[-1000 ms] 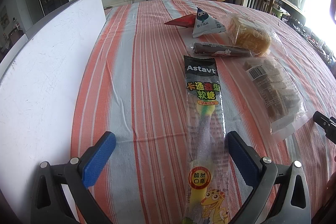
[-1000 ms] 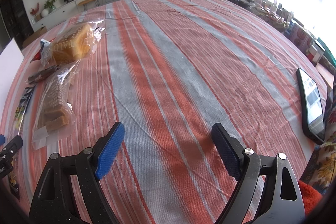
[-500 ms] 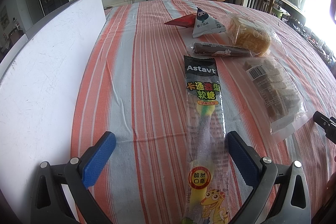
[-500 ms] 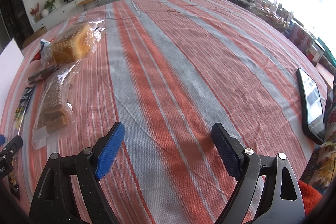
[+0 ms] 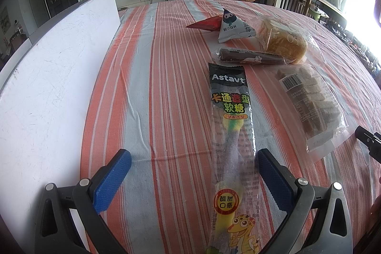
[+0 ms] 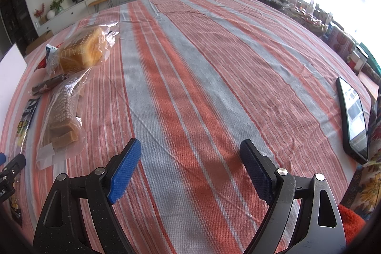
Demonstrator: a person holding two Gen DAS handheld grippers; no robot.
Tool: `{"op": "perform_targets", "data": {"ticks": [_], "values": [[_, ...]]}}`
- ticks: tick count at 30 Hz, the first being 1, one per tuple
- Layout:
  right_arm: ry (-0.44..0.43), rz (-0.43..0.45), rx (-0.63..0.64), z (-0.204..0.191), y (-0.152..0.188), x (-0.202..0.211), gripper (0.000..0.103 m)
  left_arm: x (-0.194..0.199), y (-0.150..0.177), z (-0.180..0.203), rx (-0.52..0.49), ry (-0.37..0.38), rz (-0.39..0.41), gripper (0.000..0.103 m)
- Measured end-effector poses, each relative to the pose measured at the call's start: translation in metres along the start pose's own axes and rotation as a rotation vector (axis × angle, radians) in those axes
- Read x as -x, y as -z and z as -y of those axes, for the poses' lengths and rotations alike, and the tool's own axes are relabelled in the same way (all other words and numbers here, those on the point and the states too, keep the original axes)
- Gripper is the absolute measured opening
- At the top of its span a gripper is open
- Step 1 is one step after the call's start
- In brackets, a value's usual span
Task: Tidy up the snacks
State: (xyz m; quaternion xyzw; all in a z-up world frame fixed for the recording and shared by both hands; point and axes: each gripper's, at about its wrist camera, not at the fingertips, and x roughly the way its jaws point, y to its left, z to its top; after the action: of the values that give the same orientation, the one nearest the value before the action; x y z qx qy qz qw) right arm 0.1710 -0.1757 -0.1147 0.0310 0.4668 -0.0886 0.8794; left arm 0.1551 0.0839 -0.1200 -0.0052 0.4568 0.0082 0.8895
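A long gummy candy pack (image 5: 229, 125) lies flat on the striped cloth, its near end between the wide-open jaws of my left gripper (image 5: 194, 156). Beyond it lie a dark sausage stick (image 5: 250, 56), a bread bag (image 5: 281, 39), a white triangular pouch (image 5: 234, 26), a red packet (image 5: 206, 22) and a clear bag of brown biscuits (image 5: 309, 104). My right gripper (image 6: 190, 146) is open and empty over bare cloth. The biscuits (image 6: 63, 116) and bread (image 6: 82, 51) lie to its left.
A white board (image 5: 47, 92) runs along the left side of the table. A black phone (image 6: 353, 113) lies near the right table edge. The striped tablecloth (image 6: 202, 63) covers the table. Chairs and cluttered shelves stand beyond the far right edge.
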Motion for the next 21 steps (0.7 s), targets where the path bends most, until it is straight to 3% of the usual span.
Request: {"op": "perform_targets", "data": {"ticks": [12,17,21], "values": [[-0.010,-0.003,-0.008,0.001,-0.001,0.002,0.087,0.000,0.000,0.000,0.000,0.000,0.000,0.103],[-0.194,0.076,-0.013,-0.010,-0.014,0.034,0.086,0.000,0.000,0.000,0.000,0.000,0.001,0.103],[-0.326,0.012,0.142,-0.068,-0.036,0.044,0.086,0.000,0.000,0.000,0.000,0.000,0.001,0.103]]}}
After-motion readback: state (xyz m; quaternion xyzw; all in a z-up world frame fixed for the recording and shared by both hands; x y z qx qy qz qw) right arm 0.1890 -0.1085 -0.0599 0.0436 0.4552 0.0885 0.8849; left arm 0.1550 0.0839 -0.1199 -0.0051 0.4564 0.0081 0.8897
